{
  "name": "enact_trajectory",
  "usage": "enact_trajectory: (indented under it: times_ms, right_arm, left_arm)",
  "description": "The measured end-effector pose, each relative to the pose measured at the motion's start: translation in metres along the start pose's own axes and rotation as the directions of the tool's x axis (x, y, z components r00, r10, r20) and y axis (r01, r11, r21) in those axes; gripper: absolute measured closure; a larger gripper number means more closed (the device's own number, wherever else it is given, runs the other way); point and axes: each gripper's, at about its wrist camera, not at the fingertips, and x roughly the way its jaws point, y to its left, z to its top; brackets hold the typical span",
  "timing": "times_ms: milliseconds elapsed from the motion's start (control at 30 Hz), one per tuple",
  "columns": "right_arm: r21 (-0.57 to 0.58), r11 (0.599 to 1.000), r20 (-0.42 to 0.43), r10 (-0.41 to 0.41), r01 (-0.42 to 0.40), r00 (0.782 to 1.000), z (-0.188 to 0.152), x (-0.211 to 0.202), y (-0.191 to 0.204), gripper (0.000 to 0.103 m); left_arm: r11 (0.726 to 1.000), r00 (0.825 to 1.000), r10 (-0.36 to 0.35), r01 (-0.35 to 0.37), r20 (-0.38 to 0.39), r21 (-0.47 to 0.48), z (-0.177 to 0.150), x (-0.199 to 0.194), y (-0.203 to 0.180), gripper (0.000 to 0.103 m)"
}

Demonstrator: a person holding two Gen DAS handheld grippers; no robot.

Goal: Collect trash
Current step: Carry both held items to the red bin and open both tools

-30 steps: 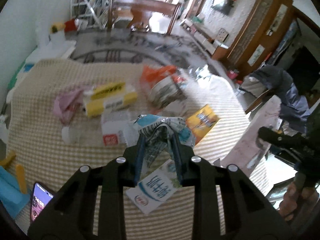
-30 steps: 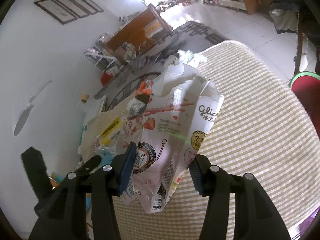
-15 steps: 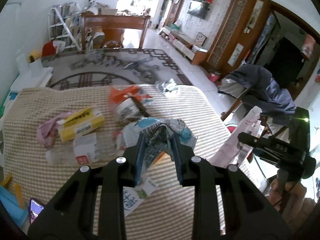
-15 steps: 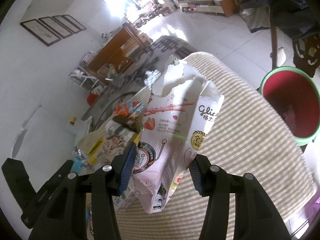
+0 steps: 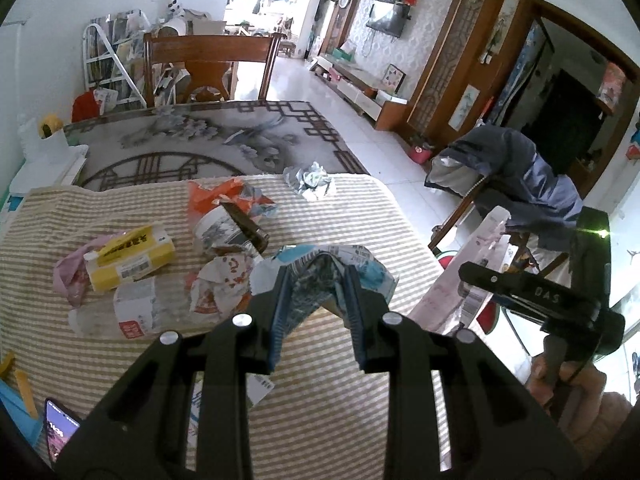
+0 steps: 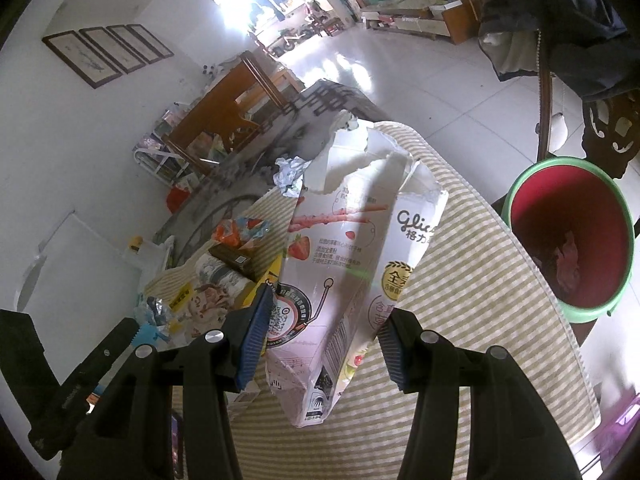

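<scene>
Carrying two pieces of rubbish at once, the person has both tongs loaded and raised above the striped bench [image 5: 360,216]. The right tongs [image 6: 324,328] are clamped on a torn pink biscuit box [image 6: 352,248], gripped near its lower end, with the ripped mouth pointing away from the camera. The left tongs [image 5: 316,312] are closed on a crumpled blue-and-white wrapper [image 5: 324,268], pinched at a fold so its loose edges flare to either side.

The landmark is the red bucket with a green rim [image 6: 568,248], which stands on the floor just past the bench's edge; it seems to be the bin, and something pink already lies inside. In the right wrist view the box hangs over the bench short of the bucket, so the job now is likely the carry and drop.

To do it well, bring the box over the bucket's mouth before easing the grip, because a long, light box let go at the rim could tip outward onto the floor. Pointing it downward first should help. The wrapper, farther from the bucket, should follow separately to keep the tongs from crowding each other. More litter lies on the bench beyond the bucket's side: a yellow carton [image 5: 132,256], an orange bag [image 5: 212,196] and a foil ball [image 5: 310,180].
</scene>
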Motion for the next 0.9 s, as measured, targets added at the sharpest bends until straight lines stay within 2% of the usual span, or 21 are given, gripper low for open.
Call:
enact_trajectory:
  times_ms: [267,900]
  right_arm:
    - [0.007,1.0,-0.002,-0.001,0.001,1.0,0.014,-0.002,-0.016,0.054]
    - [0.027,0.999,0.002,-0.019,0.019,1.0,0.055,-0.013,-0.079,0.054]
  left_arm:
    - [1.0,1.0,-0.012,0.012,0.014,0.012,0.009,0.008,-0.026,0.077]
    - [0.999,0.999,-0.042,0.043,-0.026,0.011,0.024,0.059,-0.091,0.077]
